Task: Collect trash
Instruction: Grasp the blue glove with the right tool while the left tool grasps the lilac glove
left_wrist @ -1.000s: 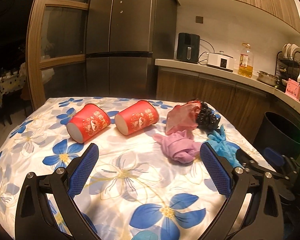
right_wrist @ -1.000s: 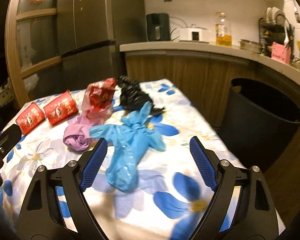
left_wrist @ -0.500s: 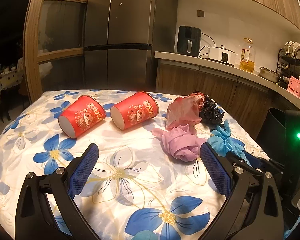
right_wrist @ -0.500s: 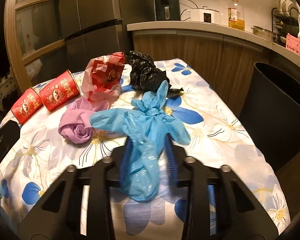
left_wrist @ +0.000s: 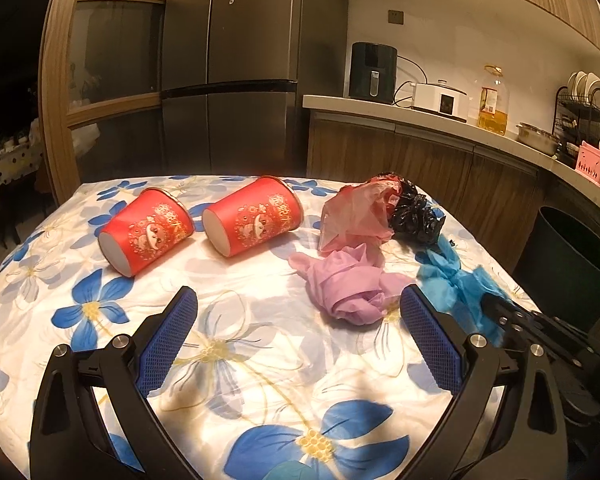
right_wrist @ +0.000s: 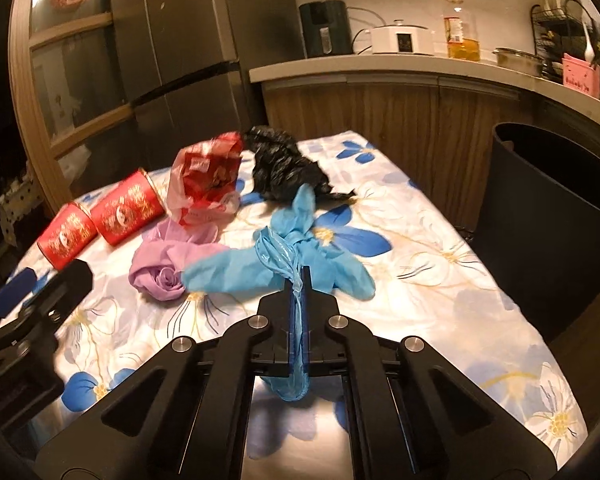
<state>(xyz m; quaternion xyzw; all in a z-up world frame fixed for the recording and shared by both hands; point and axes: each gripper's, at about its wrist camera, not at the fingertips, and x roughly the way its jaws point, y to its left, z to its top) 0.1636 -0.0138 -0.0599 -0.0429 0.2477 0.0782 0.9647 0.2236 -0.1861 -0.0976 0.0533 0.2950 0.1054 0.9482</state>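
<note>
Right gripper (right_wrist: 299,280) clamped on blue plastic bag (right_wrist: 300,256) near table's (right_wrist: 440,280) right edge, left gripper (left_wrist: 298,304) fingers spread wide beside purple bag (left_wrist: 350,290).

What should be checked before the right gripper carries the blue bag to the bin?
1. Right gripper shut on blue bag: ok.
2. Bag clear of the table: not ok, most of it lies on the cloth.
3. Bag free of purple bag: cannot tell, they touch.
4. Bin open, beside the table: ok.
5. Left gripper open, holding nothing: ok.
</note>
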